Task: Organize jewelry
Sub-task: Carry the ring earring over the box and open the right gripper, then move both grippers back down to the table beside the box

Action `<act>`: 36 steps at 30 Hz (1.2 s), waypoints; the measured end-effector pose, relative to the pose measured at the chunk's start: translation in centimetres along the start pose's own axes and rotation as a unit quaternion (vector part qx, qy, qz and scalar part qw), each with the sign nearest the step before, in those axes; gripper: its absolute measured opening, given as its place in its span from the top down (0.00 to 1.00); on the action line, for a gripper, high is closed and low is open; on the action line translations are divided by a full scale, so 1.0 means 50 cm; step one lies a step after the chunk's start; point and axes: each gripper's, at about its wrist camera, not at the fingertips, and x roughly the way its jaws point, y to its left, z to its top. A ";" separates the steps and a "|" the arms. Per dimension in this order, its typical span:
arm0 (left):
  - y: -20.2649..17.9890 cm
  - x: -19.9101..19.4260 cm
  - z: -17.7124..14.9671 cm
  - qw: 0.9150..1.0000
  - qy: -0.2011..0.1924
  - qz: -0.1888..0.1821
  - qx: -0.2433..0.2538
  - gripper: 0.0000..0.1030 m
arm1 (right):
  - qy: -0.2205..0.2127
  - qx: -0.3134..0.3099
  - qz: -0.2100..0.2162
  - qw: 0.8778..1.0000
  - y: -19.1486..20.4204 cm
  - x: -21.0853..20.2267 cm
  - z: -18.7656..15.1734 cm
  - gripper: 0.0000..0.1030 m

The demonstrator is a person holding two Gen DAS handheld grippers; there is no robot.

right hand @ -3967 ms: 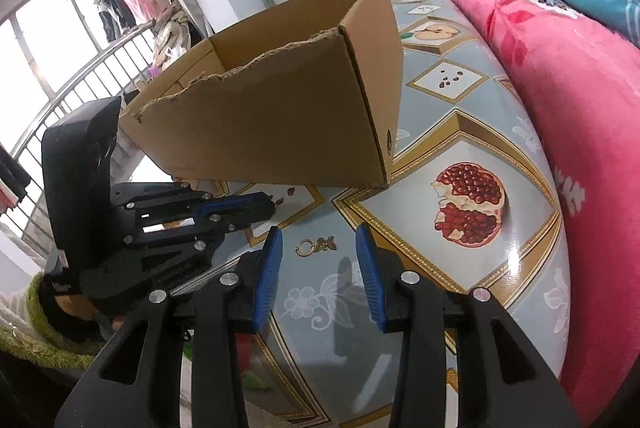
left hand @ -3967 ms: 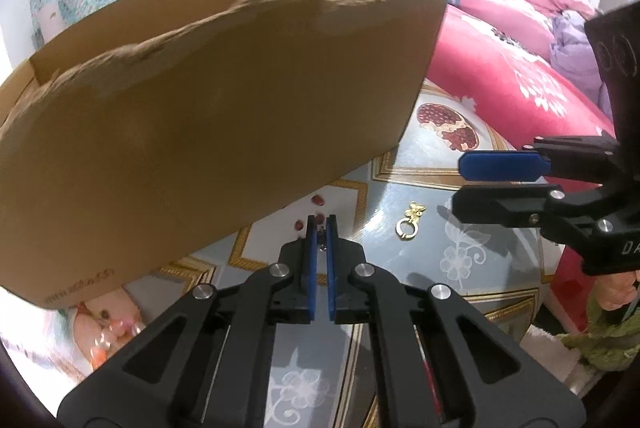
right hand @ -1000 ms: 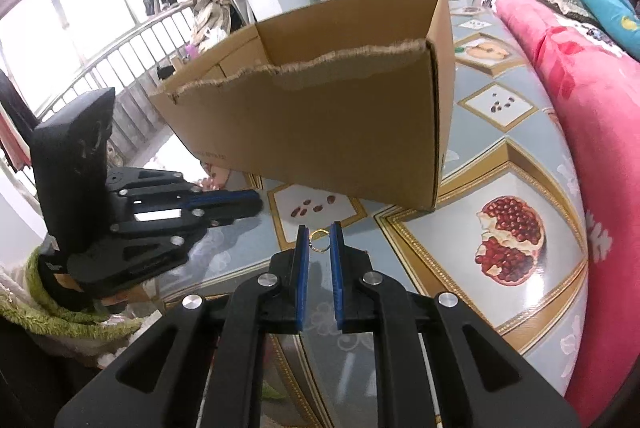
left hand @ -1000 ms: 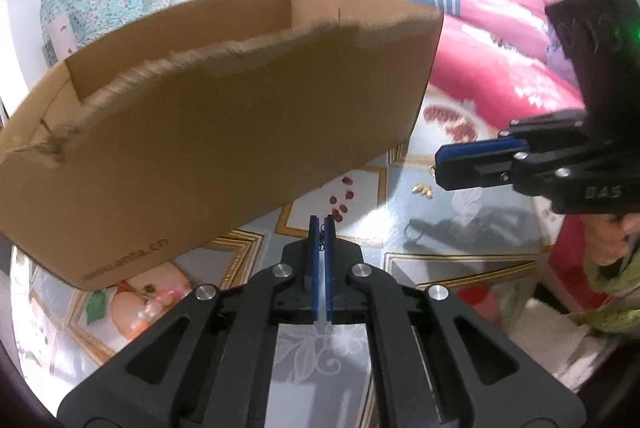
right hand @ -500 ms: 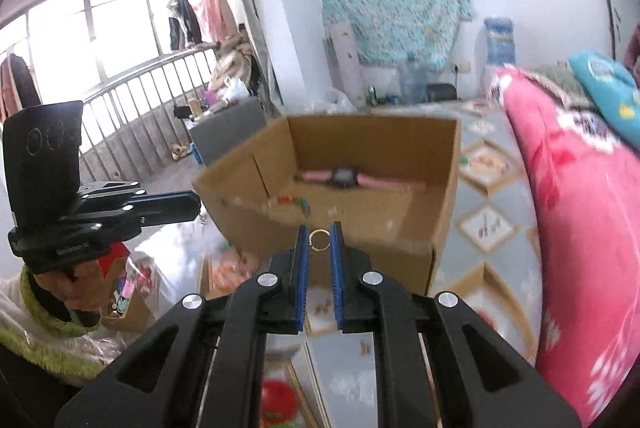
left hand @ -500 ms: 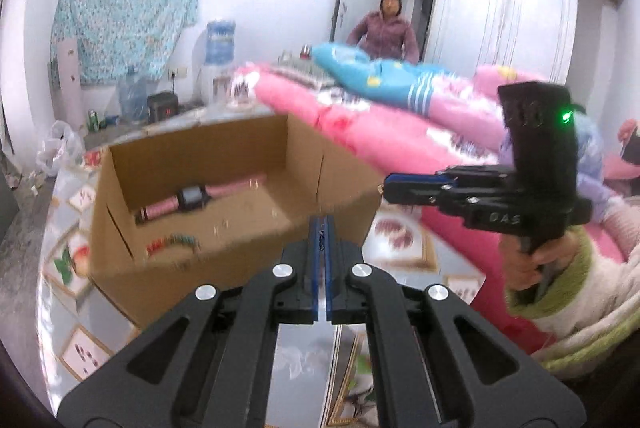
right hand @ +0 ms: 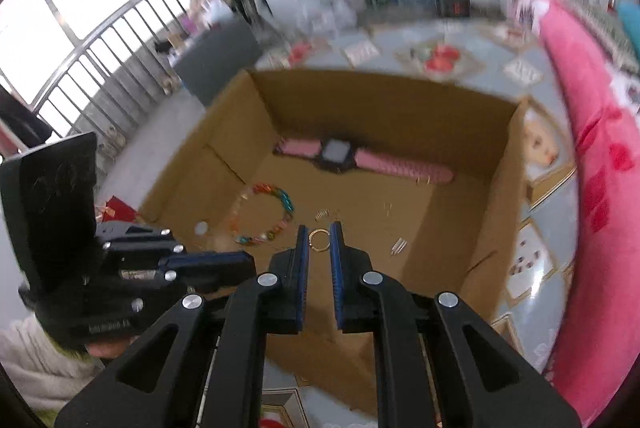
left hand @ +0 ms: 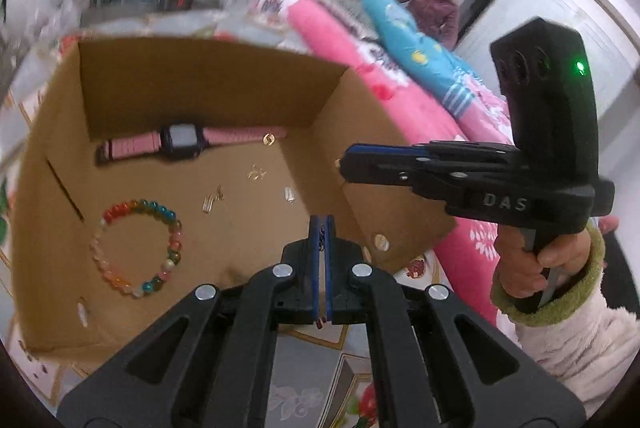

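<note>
I have a small gold ring (right hand: 319,240) pinched between the blue pads of my right gripper (right hand: 319,242), hanging above the open cardboard box (right hand: 500,164), roughly over the middle of its floor near the front wall. So I judge this to be the drop-off step: the piece is over the container and only needs letting go. My left gripper (left hand: 322,234) has its pads pressed nearly together with something small and dark between the tips, a link or clasp perhaps, too tiny for me to name; it sits over the near right part of the box, just inside the front rim. Next I would ease the right pads apart and let the ring fall, ideally onto bare cardboard. Below it lie a multicoloured bead bracelet (right hand: 266,214) to the left, a pink watch (right hand: 360,162) along the back wall, and a few small gold bits (left hand: 256,173) scattered between them. The box walls stand tall on all sides and its front edge is torn, so I would stay above the rim rather than dip in. The two grippers are near each other over the opening, the left one just beside my right fingers, which leaves little sideways room; straight up is the free way out.
</note>
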 end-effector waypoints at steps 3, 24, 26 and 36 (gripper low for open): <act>0.014 0.022 0.006 1.000 0.009 -0.001 -0.017 0.99 | 0.038 0.005 -0.013 0.999 -0.015 0.048 0.018 0.89; 0.031 -0.001 0.006 0.999 -0.010 0.019 -0.024 0.88 | 0.013 0.014 -0.015 1.000 -0.030 0.016 0.007 0.89; 0.020 -0.032 -0.006 0.999 -0.033 0.015 -0.010 0.85 | -0.012 0.013 -0.007 1.000 -0.025 -0.021 -0.002 0.89; -0.042 -0.213 -0.141 0.984 -0.162 -0.011 0.078 0.53 | -0.195 -0.011 0.020 0.981 0.004 -0.271 -0.201 0.82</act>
